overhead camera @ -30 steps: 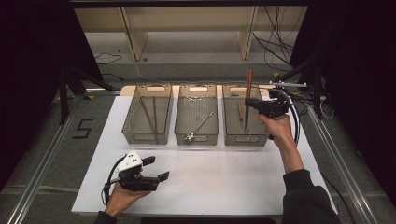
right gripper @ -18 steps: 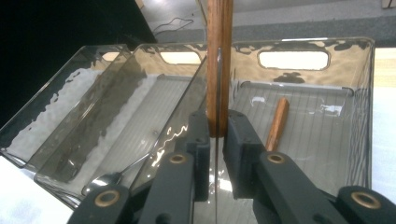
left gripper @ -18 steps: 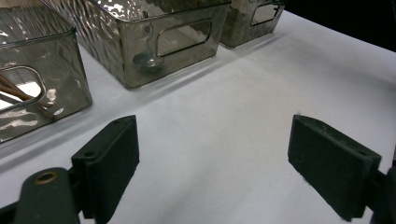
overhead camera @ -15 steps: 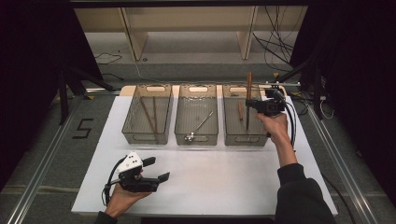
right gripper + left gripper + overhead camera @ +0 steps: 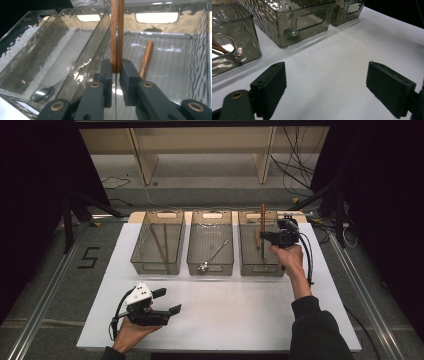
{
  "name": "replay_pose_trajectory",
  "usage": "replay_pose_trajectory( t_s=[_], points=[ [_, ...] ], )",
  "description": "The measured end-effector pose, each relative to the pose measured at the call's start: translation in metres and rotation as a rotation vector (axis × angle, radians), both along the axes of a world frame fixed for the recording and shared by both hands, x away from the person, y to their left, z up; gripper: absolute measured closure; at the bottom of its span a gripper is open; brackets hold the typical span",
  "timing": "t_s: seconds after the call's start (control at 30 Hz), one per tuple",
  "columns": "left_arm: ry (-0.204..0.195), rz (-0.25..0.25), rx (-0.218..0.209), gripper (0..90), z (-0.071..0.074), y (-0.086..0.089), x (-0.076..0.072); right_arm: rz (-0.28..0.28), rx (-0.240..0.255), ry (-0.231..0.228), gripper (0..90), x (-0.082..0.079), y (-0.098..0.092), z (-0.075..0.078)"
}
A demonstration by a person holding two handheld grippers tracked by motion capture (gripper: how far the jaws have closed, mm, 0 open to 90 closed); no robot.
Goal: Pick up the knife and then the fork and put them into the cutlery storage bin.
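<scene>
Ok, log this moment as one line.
right hand-held gripper: shut on wooden-handled knife, upright over right bin | left hand-held gripper: open, idle on table

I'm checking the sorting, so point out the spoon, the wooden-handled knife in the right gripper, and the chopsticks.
Spoon (image 5: pixel 42 93): right gripper view, on its bowl.
Knife (image 5: pixel 117 37): right gripper view, on its wooden handle above the jaws.
Chopsticks (image 5: pixel 161 246): high view, mid-length, in the left bin.

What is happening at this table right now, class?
A person is sorting cutlery into three clear bins. The right gripper is shut on a wooden-handled knife, held upright over the right-hand bin, where another wooden-handled piece already lies. The left gripper rests open on the white table. The middle bin holds a spoon.
</scene>
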State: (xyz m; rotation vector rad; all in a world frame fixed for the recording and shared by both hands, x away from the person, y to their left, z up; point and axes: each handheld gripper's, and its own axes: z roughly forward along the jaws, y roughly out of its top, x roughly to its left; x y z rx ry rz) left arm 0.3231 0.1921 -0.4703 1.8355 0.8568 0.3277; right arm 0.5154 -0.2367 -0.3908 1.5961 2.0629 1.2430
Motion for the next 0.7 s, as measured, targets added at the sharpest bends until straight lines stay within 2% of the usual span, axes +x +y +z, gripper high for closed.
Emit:
replay_pose_trajectory(
  t_s=[0.53, 0.63, 0.7],
  points=[
    [0.001, 0.001, -0.004, 16.3, -0.001, -0.001, 0.0, -0.016, -0.018, 0.05, 81.0, 0.003, 0.002, -0.018],
    [0.001, 0.003, -0.004, 16.3, -0.001, 0.0, 0.0, -0.02, -0.023, 0.062, 80.0, 0.003, 0.003, -0.021],
    [0.002, 0.003, -0.004, 16.3, -0.001, 0.0, 0.0, -0.025, -0.023, 0.064, 76.2, 0.004, 0.003, -0.023]
  ],
)
